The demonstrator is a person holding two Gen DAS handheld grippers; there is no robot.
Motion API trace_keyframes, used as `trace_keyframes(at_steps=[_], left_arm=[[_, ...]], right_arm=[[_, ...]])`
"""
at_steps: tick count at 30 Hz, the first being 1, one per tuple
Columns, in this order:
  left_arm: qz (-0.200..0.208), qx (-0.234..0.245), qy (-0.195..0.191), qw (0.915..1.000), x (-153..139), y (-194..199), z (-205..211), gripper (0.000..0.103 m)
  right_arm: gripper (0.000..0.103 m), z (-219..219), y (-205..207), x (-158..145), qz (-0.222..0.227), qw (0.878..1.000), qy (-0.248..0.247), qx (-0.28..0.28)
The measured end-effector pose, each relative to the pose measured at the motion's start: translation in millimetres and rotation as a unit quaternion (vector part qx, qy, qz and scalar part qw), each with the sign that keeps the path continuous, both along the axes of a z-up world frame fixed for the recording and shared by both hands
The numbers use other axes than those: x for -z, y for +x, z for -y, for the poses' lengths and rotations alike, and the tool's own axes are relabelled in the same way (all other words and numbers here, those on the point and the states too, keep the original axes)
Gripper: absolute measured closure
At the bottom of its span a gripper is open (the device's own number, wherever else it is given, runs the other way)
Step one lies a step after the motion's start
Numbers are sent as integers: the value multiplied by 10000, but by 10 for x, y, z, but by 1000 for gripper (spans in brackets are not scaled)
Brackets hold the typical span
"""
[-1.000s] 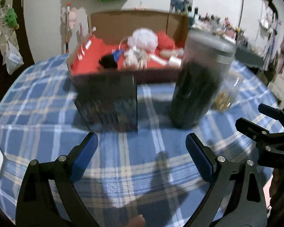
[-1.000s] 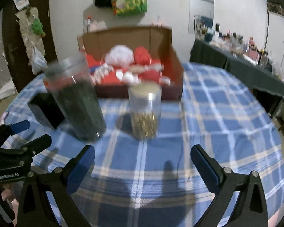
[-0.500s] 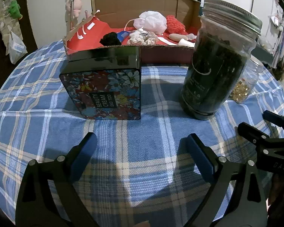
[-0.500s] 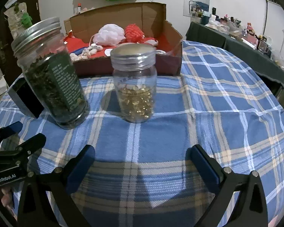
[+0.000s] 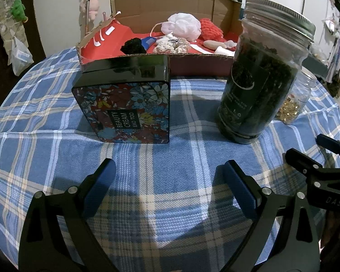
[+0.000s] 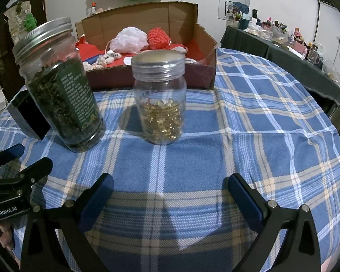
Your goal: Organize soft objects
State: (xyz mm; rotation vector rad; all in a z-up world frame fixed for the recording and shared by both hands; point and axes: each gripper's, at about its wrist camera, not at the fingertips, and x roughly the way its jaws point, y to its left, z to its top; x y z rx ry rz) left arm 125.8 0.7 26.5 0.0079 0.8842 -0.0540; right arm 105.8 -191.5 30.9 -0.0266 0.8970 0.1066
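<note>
Left gripper (image 5: pixel 168 185): jaws wide, empty, over the blue plaid tablecloth (image 5: pixel 181 165).
Right gripper (image 6: pixel 170 195): jaws wide, empty.
Near row, left to right: floral tin (image 5: pixel 127 111), dark-leaf jar (image 5: pixel 260 79), gold-bead jar (image 6: pixel 159 99), all upright and apart.
Far: cardboard box (image 6: pixel 147 18) holding the white mesh pouf (image 5: pixel 181 26), red knit piece (image 5: pixel 209 30), black soft item (image 5: pixel 133 46) and cream tangle (image 5: pixel 172 46).

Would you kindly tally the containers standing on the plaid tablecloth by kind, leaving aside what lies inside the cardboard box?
Glass jars with metal lids: 2, the tall jar of dark leaves and the smaller jar of golden capsules
Floral tins: 1, the beauty cream tin
Cardboard boxes: 1, the cardboard box
Total: 4
</note>
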Motion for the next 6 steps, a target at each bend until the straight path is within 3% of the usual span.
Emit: trace_keyframes(at_steps=[6], left_arm=[[-6, -5, 17, 10000, 0, 1, -6, 6]], right_arm=[[0, 0, 0, 1, 2, 10000, 2, 0]])
